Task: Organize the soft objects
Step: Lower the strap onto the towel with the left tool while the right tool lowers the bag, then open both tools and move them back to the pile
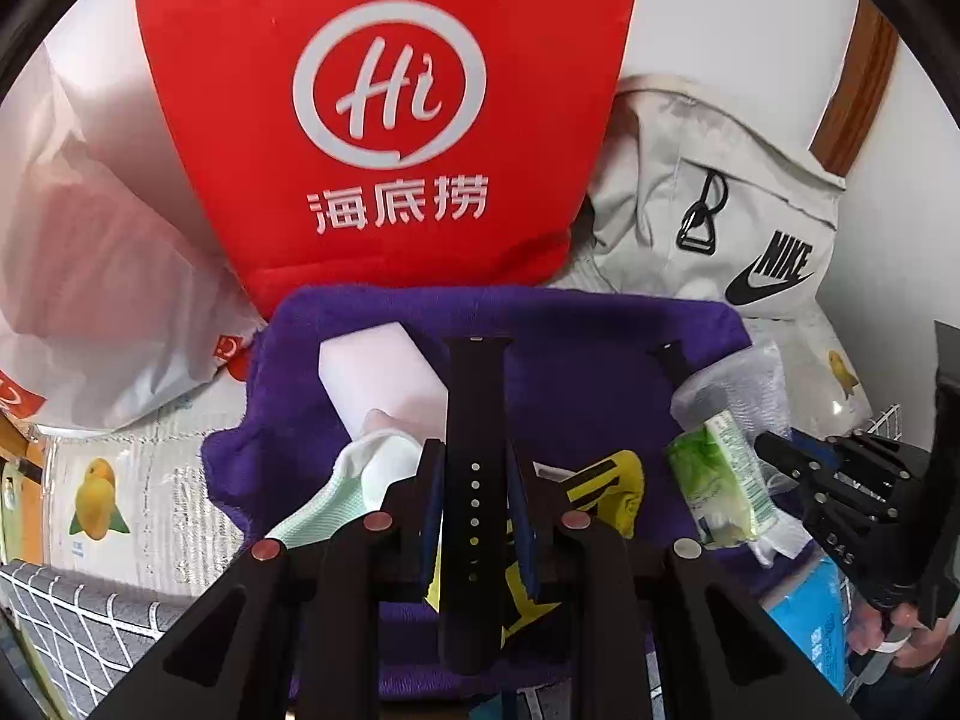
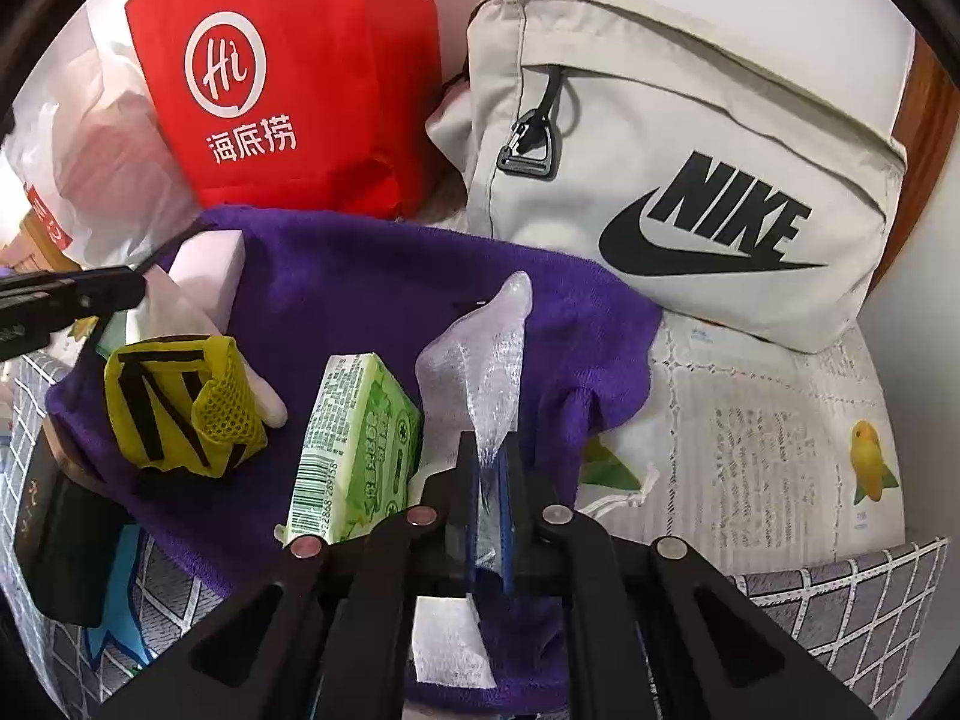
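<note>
Left gripper [image 1: 474, 480] clamped on a black watch strap [image 1: 474, 420], held upright over the purple towel [image 1: 576, 336]. Right gripper [image 2: 489, 480] pinched shut on a clear bubble-wrap piece [image 2: 486, 360], just beside a green tissue pack [image 2: 354, 450]. On the towel too: yellow mesh fabric [image 2: 180, 402], white foam block [image 1: 372, 372].

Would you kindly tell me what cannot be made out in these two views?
- Left wrist: the strap's lower end, cut off behind the left gripper.
- Right wrist: the clear wrap's bottom, hidden between the fingers.
- Both: what the red bag holds; it stands closed.
</note>
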The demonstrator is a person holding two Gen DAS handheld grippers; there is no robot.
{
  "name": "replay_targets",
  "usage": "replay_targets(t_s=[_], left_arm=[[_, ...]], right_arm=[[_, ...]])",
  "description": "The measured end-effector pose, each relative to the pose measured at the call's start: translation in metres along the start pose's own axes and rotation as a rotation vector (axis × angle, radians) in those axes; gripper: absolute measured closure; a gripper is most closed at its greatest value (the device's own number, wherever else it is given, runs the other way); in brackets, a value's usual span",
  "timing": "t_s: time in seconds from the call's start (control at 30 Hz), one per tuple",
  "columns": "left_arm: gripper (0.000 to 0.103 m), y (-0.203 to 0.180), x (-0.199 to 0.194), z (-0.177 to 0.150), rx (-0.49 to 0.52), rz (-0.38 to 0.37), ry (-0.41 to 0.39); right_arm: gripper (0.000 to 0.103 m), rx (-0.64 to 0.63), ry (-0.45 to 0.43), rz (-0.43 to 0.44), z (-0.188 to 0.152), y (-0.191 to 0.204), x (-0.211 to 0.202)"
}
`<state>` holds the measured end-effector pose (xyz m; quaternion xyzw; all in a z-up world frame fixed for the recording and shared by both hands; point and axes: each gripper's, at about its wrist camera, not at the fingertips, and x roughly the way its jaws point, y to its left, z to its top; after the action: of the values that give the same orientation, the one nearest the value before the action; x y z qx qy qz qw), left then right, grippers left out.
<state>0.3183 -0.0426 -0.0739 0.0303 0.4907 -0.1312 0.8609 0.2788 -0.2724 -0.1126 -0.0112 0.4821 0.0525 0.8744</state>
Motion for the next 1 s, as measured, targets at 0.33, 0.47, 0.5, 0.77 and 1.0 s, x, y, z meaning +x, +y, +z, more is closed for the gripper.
replay_targets(t_s=[0.33, 0.47, 0.5, 0.77, 1.0], left_arm=[[0.083, 0.002, 0.017, -0.004, -0.005, 0.010, 0.036], [0.067, 0.001, 0.016, -0.003, -0.004, 0.027, 0.036], [0.062, 0.002, 0.014, -0.002, -0.009, 0.039, 0.035], [0.053, 0.008, -0.018, -0.006, -0.037, 0.041, -0.010], [0.053, 0.000, -0.055, -0.029, -0.025, 0.052, -0.027]], right_arm=[[0.065, -0.051, -0.036, 0.005, -0.001, 0.007, -0.015], [0.060, -0.062, -0.051, -0.009, -0.001, 0.008, -0.021], [0.060, -0.061, -0.051, -0.014, -0.001, 0.008, -0.023], [0.060, -0.030, -0.085, -0.018, -0.004, 0.006, -0.050], [0.060, -0.032, -0.104, 0.005, -0.024, 0.021, -0.083]])
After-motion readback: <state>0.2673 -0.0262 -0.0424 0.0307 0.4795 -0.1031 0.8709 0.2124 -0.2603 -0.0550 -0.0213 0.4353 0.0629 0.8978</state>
